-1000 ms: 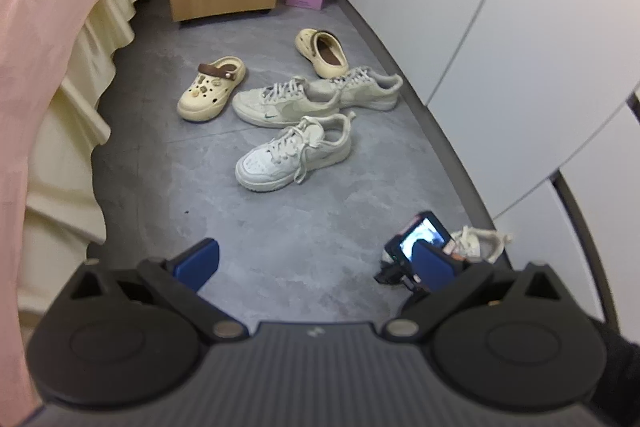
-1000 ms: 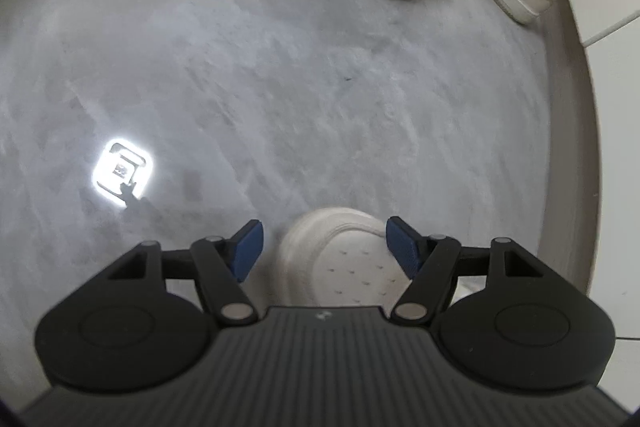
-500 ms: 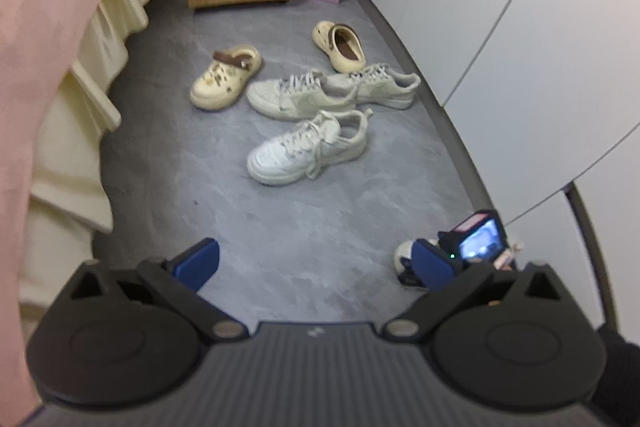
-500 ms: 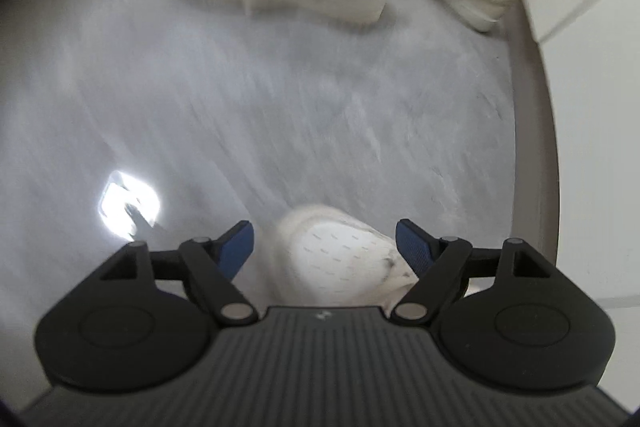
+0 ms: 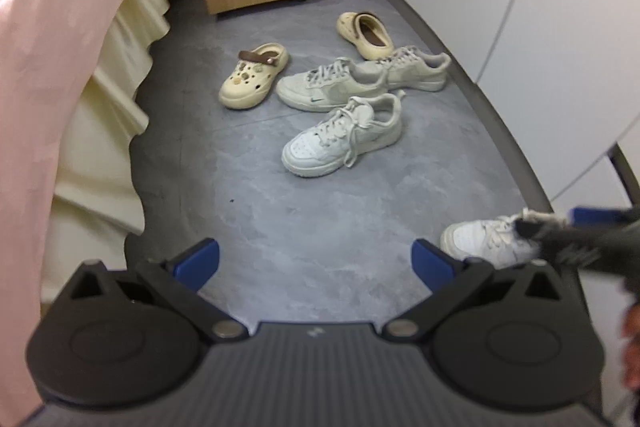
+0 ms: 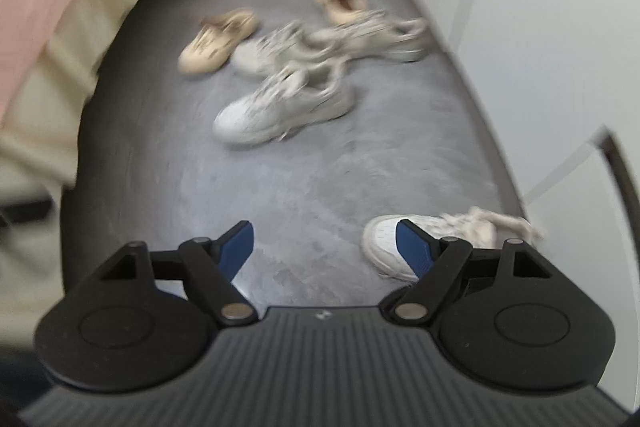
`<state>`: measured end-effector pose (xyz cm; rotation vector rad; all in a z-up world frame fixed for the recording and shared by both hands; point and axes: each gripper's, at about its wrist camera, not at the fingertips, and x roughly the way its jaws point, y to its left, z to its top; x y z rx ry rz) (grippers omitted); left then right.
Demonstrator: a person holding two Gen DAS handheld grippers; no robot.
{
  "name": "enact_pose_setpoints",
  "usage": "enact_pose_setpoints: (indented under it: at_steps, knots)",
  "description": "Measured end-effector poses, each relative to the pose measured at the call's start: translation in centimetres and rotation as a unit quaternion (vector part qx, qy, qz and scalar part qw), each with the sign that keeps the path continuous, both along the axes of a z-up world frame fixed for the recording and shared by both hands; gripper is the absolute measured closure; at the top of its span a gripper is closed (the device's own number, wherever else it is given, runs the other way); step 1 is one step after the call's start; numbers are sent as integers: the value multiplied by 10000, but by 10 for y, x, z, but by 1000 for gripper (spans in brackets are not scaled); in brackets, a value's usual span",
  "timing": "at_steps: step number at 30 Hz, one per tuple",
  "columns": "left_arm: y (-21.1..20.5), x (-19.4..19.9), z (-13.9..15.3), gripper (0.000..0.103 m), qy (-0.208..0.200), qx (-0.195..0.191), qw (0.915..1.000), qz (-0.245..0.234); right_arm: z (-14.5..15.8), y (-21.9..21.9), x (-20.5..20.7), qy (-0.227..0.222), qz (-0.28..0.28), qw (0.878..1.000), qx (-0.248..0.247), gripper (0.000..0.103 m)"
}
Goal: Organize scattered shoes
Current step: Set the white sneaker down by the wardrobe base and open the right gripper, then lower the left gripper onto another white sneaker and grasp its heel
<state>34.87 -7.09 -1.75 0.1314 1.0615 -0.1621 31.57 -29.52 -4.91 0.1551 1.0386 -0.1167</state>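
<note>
Clog charms [image 5: 249,77] sharp leftward, seemingly.

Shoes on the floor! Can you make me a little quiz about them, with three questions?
1. True or false: either gripper holds a shoe.
2. How many yellow clogs lie on the floor?
3. The lone white sneaker lies beside: A) the bed B) the white wall C) the drawers

Key:
1. False: left gripper and right gripper are open and empty.
2. Two: strapped clog, far clog.
3. B: lone white sneaker, white wall.
</note>
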Motion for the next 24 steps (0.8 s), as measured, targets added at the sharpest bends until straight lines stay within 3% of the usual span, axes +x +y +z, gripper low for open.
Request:
enact_pose_setpoints:
  at_steps: [4, 12, 13, 18, 22, 24]
  knots:
    - [-11, -9, -1, 0, -97, 85, 9998, -138, 32, -9, -43, -448, -340, 9983, 132, 23]
    - [-37, -24, -17, 0, -53, 203, 9984, -520, 73, -13, -83, -1209, -656, 9821, 1287, 15]
    - [-40, -27, -18, 0, -128, 215, 9978, -611, 78, -13, -86, -1298, -655, 9799, 1363, 0]
    - [-51, -34, -27, 0, -436, 373, 9933, -1007, 88, -19, -90, -1907, -793, 9648, 1629, 0]
    - [-53, -19, -34, 0, -348, 452, 9902, -1272, 92, -34, -83, -2104, -1205, 9420, 2319, 0]
    - [-55, -3, -34, 0, -437, 595, 9860, -1497, 97, -32, -83, -2203, -1190, 9413, 2263, 0]
